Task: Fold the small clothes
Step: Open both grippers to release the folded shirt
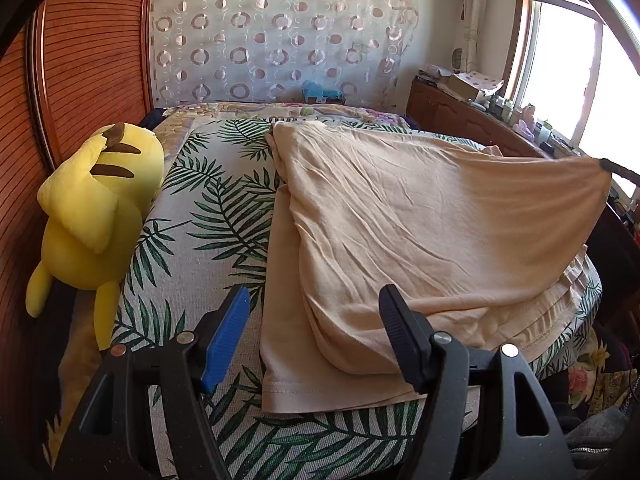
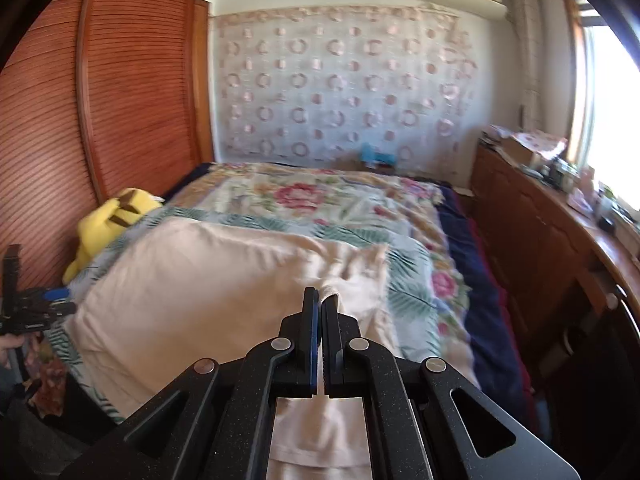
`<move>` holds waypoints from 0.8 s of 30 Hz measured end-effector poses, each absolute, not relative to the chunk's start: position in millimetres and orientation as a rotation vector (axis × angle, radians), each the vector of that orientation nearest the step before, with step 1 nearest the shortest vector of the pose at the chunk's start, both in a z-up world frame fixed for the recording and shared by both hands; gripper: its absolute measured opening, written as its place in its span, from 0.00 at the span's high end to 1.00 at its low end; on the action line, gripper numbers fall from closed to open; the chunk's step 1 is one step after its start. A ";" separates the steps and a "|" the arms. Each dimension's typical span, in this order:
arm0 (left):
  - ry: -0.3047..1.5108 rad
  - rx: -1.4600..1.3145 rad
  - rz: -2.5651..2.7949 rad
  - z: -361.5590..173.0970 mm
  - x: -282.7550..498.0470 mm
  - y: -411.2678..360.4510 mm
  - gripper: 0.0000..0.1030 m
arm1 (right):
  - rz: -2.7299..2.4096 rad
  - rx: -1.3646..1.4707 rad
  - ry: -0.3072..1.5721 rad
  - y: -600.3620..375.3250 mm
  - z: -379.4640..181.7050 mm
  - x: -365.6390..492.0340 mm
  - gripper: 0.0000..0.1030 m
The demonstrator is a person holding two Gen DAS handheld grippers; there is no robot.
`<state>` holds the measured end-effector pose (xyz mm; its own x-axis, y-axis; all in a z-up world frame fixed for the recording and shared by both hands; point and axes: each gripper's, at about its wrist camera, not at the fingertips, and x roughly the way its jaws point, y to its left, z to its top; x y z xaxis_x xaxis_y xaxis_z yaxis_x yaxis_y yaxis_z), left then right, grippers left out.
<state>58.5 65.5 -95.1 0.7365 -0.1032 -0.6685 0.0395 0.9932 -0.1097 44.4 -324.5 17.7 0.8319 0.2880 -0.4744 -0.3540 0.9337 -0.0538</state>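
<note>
Right claw [image 2: 321, 300] pinches the peach garment [image 1: 420, 220], lifting a corner; left claw [image 1: 316, 312] gapes empty over the leaf-print bed [image 1: 208, 200] beside a yellow plush [image 1: 96, 208].

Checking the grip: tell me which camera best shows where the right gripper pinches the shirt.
The right wrist view: the right gripper is shut on a fold of the peach shirt, seen close up. The left wrist view shows only a distant dark tip holding the shirt's lifted corner.

Both wrist views look low along the bed [image 1: 208, 208] toward the patterned curtain [image 2: 340, 92], sharing the yellow plush [image 1: 96, 216].
</note>
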 end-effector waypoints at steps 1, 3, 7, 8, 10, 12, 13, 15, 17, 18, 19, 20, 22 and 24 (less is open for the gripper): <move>0.745 -0.090 -0.077 -96.9 59.5 64.8 0.34 | 0.307 -0.139 0.503 -336.3 8.2 47.4 0.99; 0.761 -0.088 -0.073 -101.4 61.9 63.6 0.34 | 0.246 -0.147 0.563 -350.6 -14.3 51.5 0.99; 0.792 -0.096 -0.080 -109.8 65.3 61.6 0.34 | 0.198 -0.126 0.695 -378.7 -65.6 65.2 0.99; 0.801 -0.102 -0.079 -112.3 66.5 62.0 0.34 | 0.193 -0.130 0.723 -381.7 -75.2 67.5 0.99; 0.818 -0.115 -0.083 -116.9 68.6 62.8 0.34 | 0.162 -0.140 0.747 -383.3 -87.1 72.0 0.97; 0.816 -0.115 -0.082 -119.4 69.3 62.5 0.34 | 0.147 -0.144 0.758 -386.1 -95.0 73.5 0.90; 0.815 -0.112 -0.080 -119.8 69.4 61.8 0.34 | 0.136 -0.148 0.758 -387.6 -98.0 73.4 0.87; 0.814 -0.110 -0.073 -120.0 68.9 59.8 0.34 | 0.120 -0.152 0.751 -382.1 -99.3 77.1 0.63; 0.809 -0.111 -0.069 -120.2 67.9 58.9 0.35 | 0.127 -0.129 0.747 -374.3 -94.0 76.5 0.49; 0.805 -0.113 -0.068 -120.3 67.2 59.0 0.37 | 0.138 -0.122 0.742 -370.0 -89.8 70.0 0.48; 0.802 -0.112 -0.067 -120.1 66.6 58.8 0.46 | 0.144 -0.121 0.738 -364.3 -86.2 80.5 0.48; 0.801 -0.106 -0.060 -119.7 66.0 58.5 0.52 | 0.144 -0.123 0.735 -364.2 -87.7 78.8 0.48; 0.804 -0.111 -0.071 -119.3 65.6 58.3 0.62 | 0.146 -0.116 0.744 -367.2 -95.5 79.5 0.48; 0.807 -0.119 -0.083 -119.0 65.7 58.3 0.65 | 0.154 -0.091 0.767 -373.7 -100.3 80.9 0.48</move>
<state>65.7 58.3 -119.0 0.6891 -0.1191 -0.7148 0.0281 0.9900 -0.1379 80.9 -373.7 -100.3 0.7097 0.1060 -0.6964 -0.1719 0.9848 -0.0253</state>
